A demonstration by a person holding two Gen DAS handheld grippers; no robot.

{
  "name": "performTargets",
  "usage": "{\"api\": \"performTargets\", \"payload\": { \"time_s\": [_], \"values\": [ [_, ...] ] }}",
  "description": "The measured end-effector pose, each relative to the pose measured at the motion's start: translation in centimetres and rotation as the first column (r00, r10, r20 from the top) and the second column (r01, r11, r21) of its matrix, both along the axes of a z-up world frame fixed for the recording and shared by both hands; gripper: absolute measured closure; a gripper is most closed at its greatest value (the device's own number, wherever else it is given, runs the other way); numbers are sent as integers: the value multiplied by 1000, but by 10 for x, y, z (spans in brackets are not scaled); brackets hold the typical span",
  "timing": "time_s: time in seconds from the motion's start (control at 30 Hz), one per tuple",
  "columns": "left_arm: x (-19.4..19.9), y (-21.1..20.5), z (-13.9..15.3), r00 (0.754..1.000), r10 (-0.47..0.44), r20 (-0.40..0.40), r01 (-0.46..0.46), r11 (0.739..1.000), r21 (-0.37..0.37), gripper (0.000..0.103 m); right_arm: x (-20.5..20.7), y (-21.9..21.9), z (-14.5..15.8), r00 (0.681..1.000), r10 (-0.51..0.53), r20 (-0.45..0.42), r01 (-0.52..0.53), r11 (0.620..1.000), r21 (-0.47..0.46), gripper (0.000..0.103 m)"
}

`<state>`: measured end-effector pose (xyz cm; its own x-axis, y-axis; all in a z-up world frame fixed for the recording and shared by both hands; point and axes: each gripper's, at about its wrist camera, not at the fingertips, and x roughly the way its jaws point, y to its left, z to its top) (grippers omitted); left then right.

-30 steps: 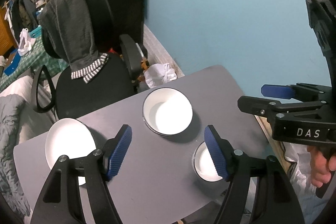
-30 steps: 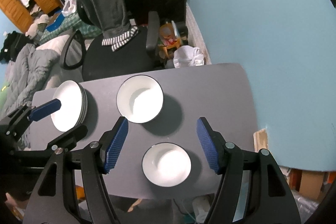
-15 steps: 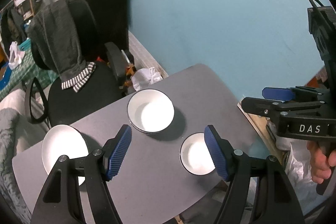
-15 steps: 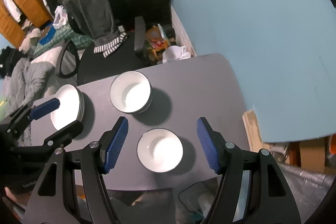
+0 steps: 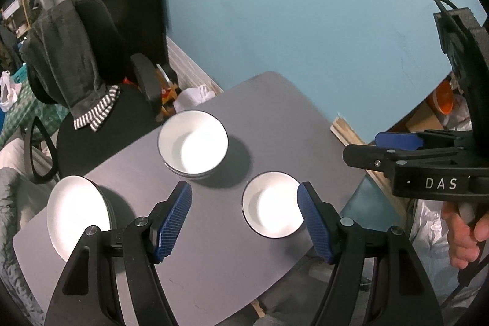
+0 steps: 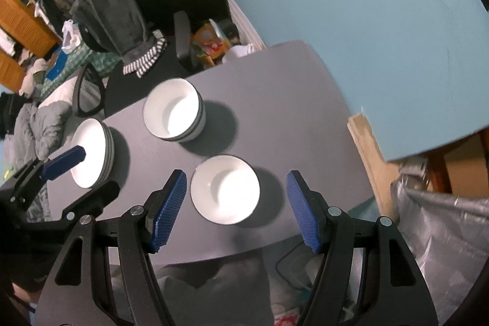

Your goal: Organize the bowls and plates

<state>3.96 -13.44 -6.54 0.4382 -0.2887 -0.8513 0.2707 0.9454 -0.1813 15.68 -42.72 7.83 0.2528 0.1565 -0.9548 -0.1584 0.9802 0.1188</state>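
Crockery sat in three groups on the grey tabletop (image 6: 290,100): a lone white bowl (image 6: 225,189) near the front edge, a stack of bowls (image 6: 172,113) behind it toward the chair, and a stack of plates (image 6: 91,153) at the left end, each group apart from the others. The right gripper (image 6: 235,211) hovered high above the lone bowl with its jaws released and wide, holding nothing, the bowl framed between the blue pads (image 6: 169,208). The left gripper (image 5: 244,222) hung at a similar height, jaws likewise spread and empty, with the same lone bowl (image 5: 272,205) close to its right-hand pad. Beyond the tabletop stood an office chair (image 6: 143,29) draped with a dark garment, against a blue wall (image 6: 351,5).

The lone bowl appeared to be the piece left to join the stack. From here the risks looked plain: the bowl sat close to the front edge, so a glancing descent could push it off; a pinch on the smooth rim might slip; and setting it down off-centre could jolt the stacked bowls.
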Motion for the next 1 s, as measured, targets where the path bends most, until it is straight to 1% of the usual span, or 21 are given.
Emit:
{"api": "performTargets", "payload": {
  "time_s": [0.1, 0.23, 0.4, 0.47, 0.7, 0.87, 1.0],
  "values": [
    [0, -5, -8, 1000, -8, -8, 8, 1000, 11, 30, -4, -7, -8, 1000, -10, -11, 9, 1000, -7, 36],
    [3, -11, -25, 999, -16, -37, 17, 1000, 22, 30, -5, -17, -21, 1000, -23, -20, 23, 1000, -13, 36],
    [8, -18, -49, 997, -24, -70, 28, 998, 48, 30, -4, -30, -45, 999, -28, -37, 27, 999, -21, 36],
    [10, -20, -60, 996, -21, -87, 25, 999, 46, 30, -4, -34, -56, 998, -28, -49, 26, 999, -26, 36],
    [14, -27, -90, 991, -16, -136, 23, 998, 52, 30, -6, -42, -91, 997, 20, -75, -24, 998, -53, 36],
    [19, -29, -111, 984, 1, -181, 8, 999, 47, 30, -5, -40, -111, 995, 62, -83, -66, 997, -39, 36],
    [26, -31, -126, 979, 14, -205, -4, 999, 54, 30, -4, -37, -127, 992, 78, -102, -79, 997, -2, 36]
  ]
}}
